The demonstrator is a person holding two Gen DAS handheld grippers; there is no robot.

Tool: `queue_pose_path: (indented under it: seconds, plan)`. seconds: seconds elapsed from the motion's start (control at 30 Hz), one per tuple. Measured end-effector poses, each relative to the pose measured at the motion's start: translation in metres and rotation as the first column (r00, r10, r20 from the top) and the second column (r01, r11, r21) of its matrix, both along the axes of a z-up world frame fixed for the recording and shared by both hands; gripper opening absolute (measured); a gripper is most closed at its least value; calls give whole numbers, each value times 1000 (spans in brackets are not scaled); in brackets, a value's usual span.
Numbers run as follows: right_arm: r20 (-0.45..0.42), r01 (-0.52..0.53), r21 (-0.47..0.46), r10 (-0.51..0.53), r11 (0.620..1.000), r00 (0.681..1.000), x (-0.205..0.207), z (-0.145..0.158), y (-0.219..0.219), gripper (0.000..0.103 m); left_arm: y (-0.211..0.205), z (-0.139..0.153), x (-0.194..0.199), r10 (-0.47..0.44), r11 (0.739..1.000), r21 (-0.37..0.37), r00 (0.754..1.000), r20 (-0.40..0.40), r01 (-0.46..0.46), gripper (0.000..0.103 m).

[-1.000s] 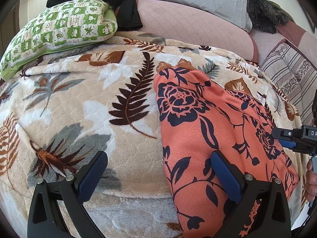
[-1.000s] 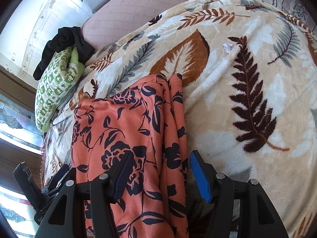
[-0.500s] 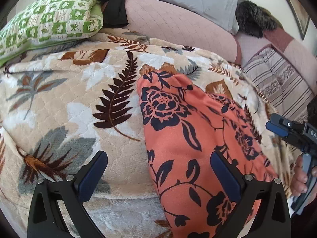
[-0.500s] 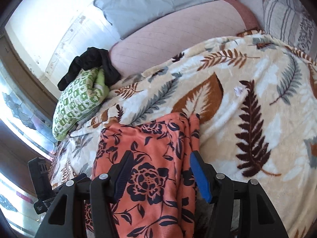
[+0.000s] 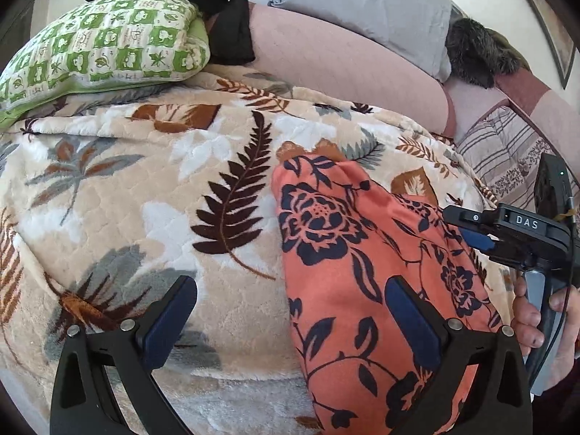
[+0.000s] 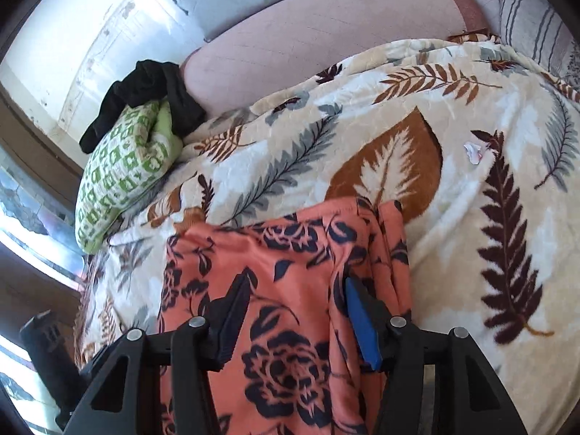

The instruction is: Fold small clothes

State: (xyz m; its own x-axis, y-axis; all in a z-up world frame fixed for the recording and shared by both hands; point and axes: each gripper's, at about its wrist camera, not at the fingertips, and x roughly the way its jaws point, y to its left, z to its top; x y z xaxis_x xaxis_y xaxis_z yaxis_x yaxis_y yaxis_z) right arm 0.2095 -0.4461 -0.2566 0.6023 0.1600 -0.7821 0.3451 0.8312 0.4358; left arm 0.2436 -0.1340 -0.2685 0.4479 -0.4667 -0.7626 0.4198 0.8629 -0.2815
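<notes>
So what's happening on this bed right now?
A person with a handheld gripper in each hand is working on an orange floral garment lying on a leaf-print blanket. The left gripper hangs wide open over the garment's left edge, gripping nothing. The right gripper is over the cloth with its jaws closing and fabric between them. A green pillow lies at the back.
</notes>
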Motion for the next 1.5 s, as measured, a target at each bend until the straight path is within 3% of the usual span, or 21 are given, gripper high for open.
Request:
queue_pose_path:
  seconds: [0.1, 0.13, 0.2, 0.3, 0.4, 0.47, 0.53, 0.67, 0.77, 0.8, 0.83, 0.93, 1.33, 1.5]
  plan:
    - [-82, 78, -6, -79, 997, 994, 18, -21, -10, 57, -4, -19, 7, -3, 997, 79, 999, -50, 7, 103]
    - [-113, 113, -29, -115, 993, 987, 19, -26, -14, 53, -4, -22, 7, -1, 997, 72, 999, -49, 4, 103]
    - [-84, 160, -33, -162, 987, 983, 16, -20, -20, 54, -4, -19, 4, 7, 997, 79, 999, -36, -4, 103]
    - [53, 205, -142, -200, 968, 978, -1, 10, -19, 55, -8, -12, -4, -10, 992, 124, 1000, 17, 8, 103]
    - [124, 132, -101, -119, 986, 985, -5, 21, -6, 54, -11, -10, -11, -16, 988, 155, 998, 54, 8, 103]
    - [65, 51, -52, -48, 997, 997, 2, 9, 4, 43, -12, -8, -14, -21, 985, 172, 997, 75, 8, 103]
    - [-81, -2, -47, -2, 999, 997, 13, -18, 15, 38, -13, -7, -15, -25, 984, 180, 996, 82, 10, 103]
    - [-80, -20, -73, 14, 997, 997, 10, -18, 18, 38, -13, -6, -16, -26, 982, 186, 995, 92, 9, 103]
    - [-37, -8, -17, 8, 1000, 999, -2, -9, 9, 41, -13, -7, -15, -26, 983, 182, 996, 88, 9, 103]
    - [-24, -3, -12, 3, 1000, 1000, -7, -5, 7, 47, -13, -7, -15, -26, 983, 181, 996, 87, 10, 103]
    - [-5, 1, -9, -1, 1000, 1000, -11, -2, 4, 60, -13, -7, -15, -27, 983, 181, 996, 87, 11, 103]
    - [48, 8, -13, -7, 1000, 999, -23, 9, -5, 72, -14, -7, -14, -31, 983, 181, 996, 87, 15, 103]
    - [-20, -70, -5, 70, 998, 997, -40, -4, -22, 74, -14, -8, -12, -32, 986, 163, 997, 71, 20, 103]
    - [-38, -139, -2, 139, 990, 990, -45, -9, -18, 74, -9, -5, -6, -106, 994, 13, 994, -32, 107, 103]
